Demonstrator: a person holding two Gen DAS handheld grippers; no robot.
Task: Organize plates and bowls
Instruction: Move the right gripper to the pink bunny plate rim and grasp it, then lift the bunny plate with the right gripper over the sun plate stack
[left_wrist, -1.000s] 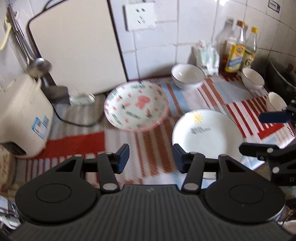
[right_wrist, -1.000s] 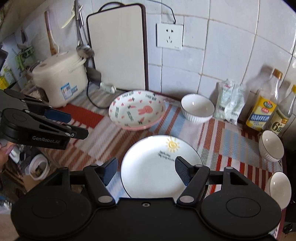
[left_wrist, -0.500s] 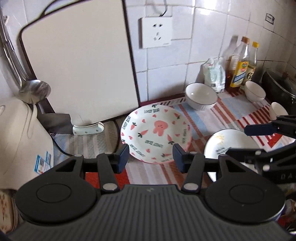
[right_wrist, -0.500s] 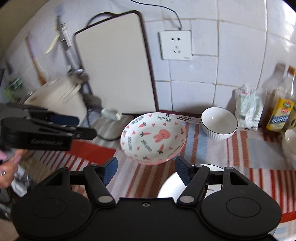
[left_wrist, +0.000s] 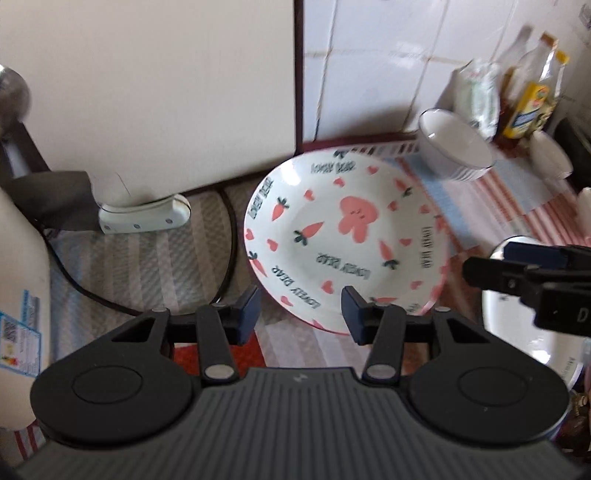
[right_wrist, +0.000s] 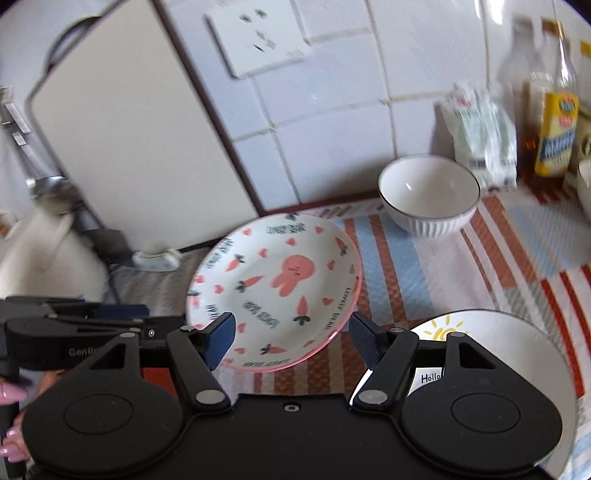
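Observation:
A deep rabbit-and-carrot plate (left_wrist: 347, 236) (right_wrist: 280, 280) sits on the striped mat in front of the cutting board. My left gripper (left_wrist: 301, 314) hovers at its near left rim with jaws closing. The rim shows between the pads, which do not press on it. My right gripper (right_wrist: 291, 339) stands open, straddling the plate's near edge without touching it. Each gripper also shows in the other's view, the right gripper (left_wrist: 535, 269) at the right and the left gripper (right_wrist: 92, 321) at the left. A white sun plate (right_wrist: 498, 332) (left_wrist: 517, 332) lies to the right. A ribbed white bowl (right_wrist: 428, 195) (left_wrist: 454, 147) stands behind.
A cutting board (left_wrist: 155, 81) leans on the tiled wall with a black cable (left_wrist: 229, 236) below it. A rice cooker (left_wrist: 18, 277) stands at the left. Oil bottles (right_wrist: 554, 122), a bag (right_wrist: 480, 136) and another bowl (left_wrist: 550, 155) crowd the back right. A hand (right_wrist: 7, 398) holds the left gripper.
Both grippers have come forward and down toward the rabbit plate, which now fills the middle of both views. The left jaws have narrowed slightly. The right wrist has rolled.

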